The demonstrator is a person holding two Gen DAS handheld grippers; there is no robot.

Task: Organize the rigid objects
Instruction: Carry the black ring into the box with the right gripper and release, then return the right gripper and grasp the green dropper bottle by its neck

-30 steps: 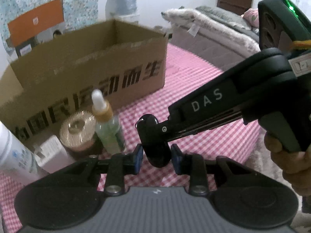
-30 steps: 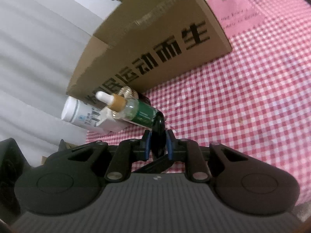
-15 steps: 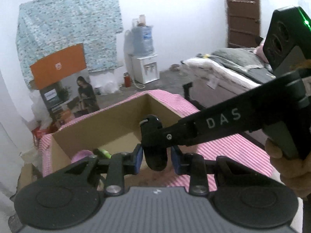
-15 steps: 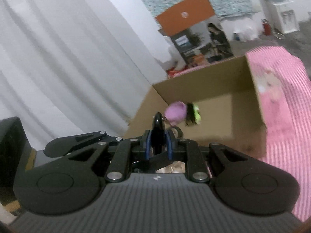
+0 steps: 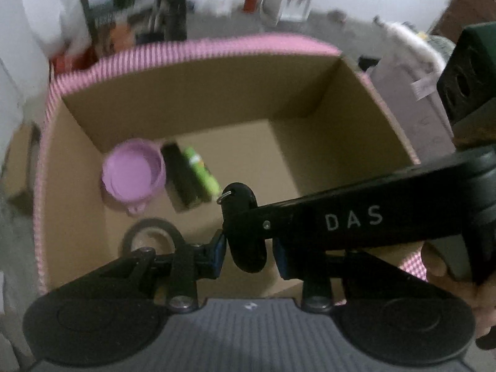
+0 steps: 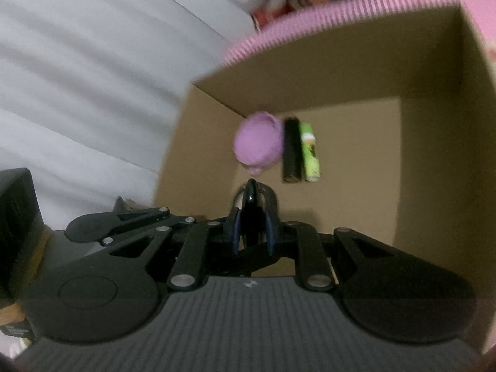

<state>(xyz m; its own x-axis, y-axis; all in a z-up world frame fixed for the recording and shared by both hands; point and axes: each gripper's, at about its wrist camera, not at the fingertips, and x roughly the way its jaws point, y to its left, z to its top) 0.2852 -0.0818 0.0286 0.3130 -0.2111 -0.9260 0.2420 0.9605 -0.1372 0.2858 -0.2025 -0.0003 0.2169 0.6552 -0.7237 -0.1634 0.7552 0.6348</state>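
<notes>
Blur softens what looks like a key fob [image 5: 246, 241] over the box [image 5: 192, 80].

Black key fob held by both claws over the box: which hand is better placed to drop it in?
Probably the right. The right gripper clamps the black key fob across its flat faces above the open cardboard box; the left gripper pinches only its lower end.

Black key fob [image 5: 246, 226] upright above open cardboard box [image 5: 192, 99].
</notes>
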